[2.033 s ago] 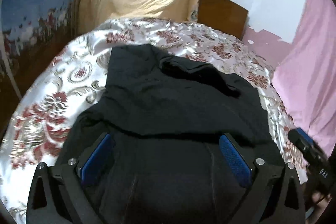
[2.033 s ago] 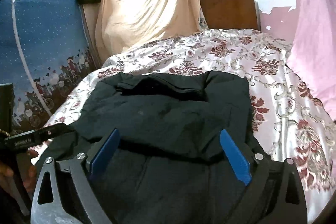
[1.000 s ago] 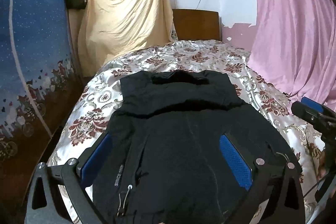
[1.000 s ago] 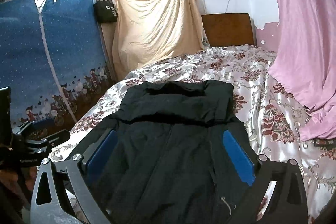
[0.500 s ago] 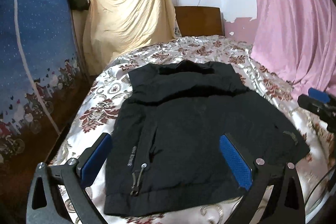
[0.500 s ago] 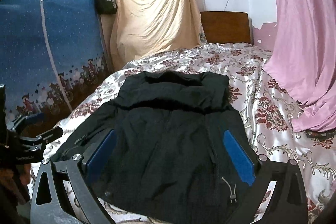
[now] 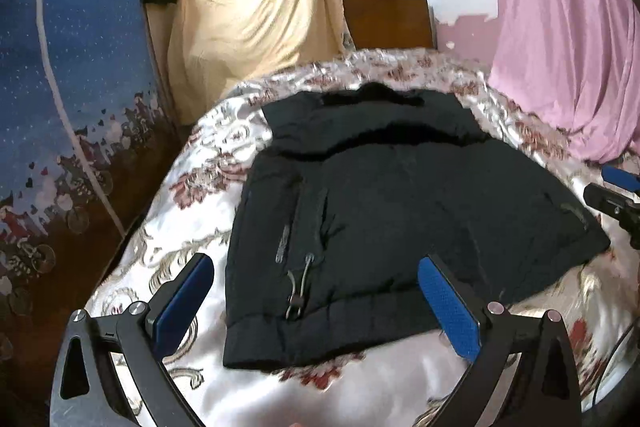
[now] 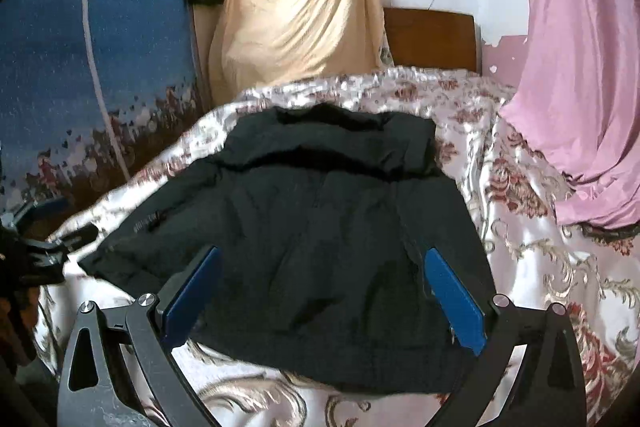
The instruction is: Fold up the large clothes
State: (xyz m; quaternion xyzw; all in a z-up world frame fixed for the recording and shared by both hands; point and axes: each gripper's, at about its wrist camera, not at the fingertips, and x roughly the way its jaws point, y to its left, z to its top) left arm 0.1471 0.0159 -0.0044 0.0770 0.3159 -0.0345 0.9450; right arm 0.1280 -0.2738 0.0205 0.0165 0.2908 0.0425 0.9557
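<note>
Both my tongs are pulling back off the black jacket [image 7: 400, 211], hem now showing. Left gripper [image 7: 316, 287] and right gripper [image 8: 320, 283] are hanging spread, empty. Jacket is lying ahead on the floral bedspread [image 7: 192, 211], collar far, hem nearest both

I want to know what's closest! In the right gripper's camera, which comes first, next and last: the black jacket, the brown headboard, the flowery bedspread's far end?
1. Black jacket, right before the right gripper.
2. Bedspread's far end, behind it.
3. Headboard, against the wall.
</note>
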